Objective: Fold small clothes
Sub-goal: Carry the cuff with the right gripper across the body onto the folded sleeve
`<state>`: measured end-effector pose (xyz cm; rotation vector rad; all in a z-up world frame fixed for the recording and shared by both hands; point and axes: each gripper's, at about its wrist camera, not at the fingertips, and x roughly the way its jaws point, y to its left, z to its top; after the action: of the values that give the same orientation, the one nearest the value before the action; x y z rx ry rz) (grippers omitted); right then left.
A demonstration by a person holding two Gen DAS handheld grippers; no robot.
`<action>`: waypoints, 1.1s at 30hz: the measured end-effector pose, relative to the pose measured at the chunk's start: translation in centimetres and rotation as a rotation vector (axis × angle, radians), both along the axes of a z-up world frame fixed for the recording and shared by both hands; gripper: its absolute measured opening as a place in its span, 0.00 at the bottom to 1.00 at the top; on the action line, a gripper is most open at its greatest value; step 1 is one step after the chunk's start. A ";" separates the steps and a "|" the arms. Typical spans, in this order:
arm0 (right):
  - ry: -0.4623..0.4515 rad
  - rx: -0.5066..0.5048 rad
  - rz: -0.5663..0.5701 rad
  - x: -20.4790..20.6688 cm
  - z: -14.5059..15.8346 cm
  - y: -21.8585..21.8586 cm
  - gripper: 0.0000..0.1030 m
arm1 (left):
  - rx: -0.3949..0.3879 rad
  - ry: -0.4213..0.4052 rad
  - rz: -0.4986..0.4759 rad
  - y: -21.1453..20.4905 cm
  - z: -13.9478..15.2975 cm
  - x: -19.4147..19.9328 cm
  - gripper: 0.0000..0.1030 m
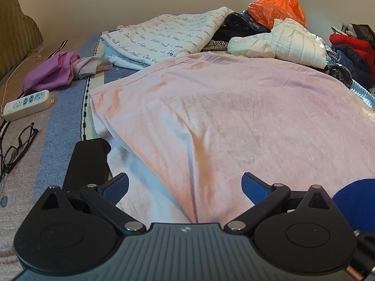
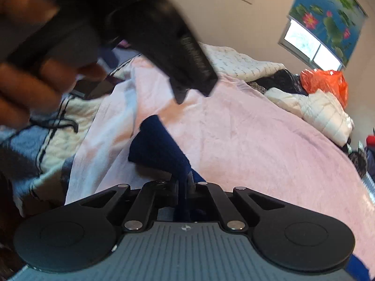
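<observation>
Nearest to us, our right claw (image 2: 184, 182) is pinched tight on a dark navy garment (image 2: 159, 145), a soft, matte piece of cloth that rises from between the black fingers toward 12 o'clock in a folded, tapering shape, lifted over the bed. In the left wrist view a rounded patch of the same navy cloth (image 1: 356, 203) shows at 4 o'clock, just beside the claw's housing.

Our left claw (image 1: 185, 187) is spread wide with nothing between its ribbed blue pads (image 1: 116, 187); it sits low over a pale pink blanket (image 1: 234, 117), a plush, slightly creased spread covering most of the bed. At 9 o'clock from it lies a flat black rectangular object (image 1: 86, 164), too dark to make out. Farther toward 9 and 10 o'clock, on the striped blue and cream quilted bedcover (image 1: 63, 117), we see black-framed glasses (image 1: 18, 147), a white plastic power strip (image 1: 27, 105) and a crumpled purple garment (image 1: 51, 70).

Beyond, at 12 o'clock, a white quilt printed with script (image 1: 164, 35) lies folded. At 1 o'clock we see a puffy white quilted jacket (image 1: 286, 42), dark clothes heaped behind it, and a crinkled orange plastic bag (image 1: 279, 7) on top; what the bag holds we cannot tell. At 2 o'clock lies a red and navy pile of clothing (image 1: 351, 46).

In the right wrist view, the left hand (image 2: 30, 89) and its black device blur across 10 to 11 o'clock.
</observation>
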<state>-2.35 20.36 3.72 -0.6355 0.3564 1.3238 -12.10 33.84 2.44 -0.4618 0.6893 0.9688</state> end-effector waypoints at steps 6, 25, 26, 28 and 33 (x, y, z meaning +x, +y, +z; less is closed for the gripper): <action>0.278 0.252 -0.392 12.7 5.0 -6.8 0.05 | -0.021 0.017 -0.184 -4.5 -0.6 4.5 1.00; 0.511 0.602 -1.105 25.7 0.9 -34.8 0.07 | 0.351 0.123 -0.808 -26.3 -2.2 19.4 1.00; 0.518 0.611 -1.133 26.2 0.5 -35.8 0.07 | 0.351 0.130 -0.804 -26.3 -2.3 19.8 1.00; 0.530 0.631 -1.180 26.7 -0.5 -37.7 0.07 | 0.327 0.140 -0.799 -26.3 -2.5 20.5 1.00; 0.556 0.655 -1.254 26.3 -2.9 -41.0 0.08 | 0.267 0.151 -0.808 -26.8 -3.3 21.1 1.00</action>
<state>23.95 -20.64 0.84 0.5155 0.5898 0.2938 8.96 7.00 -0.86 0.1386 0.7764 0.3167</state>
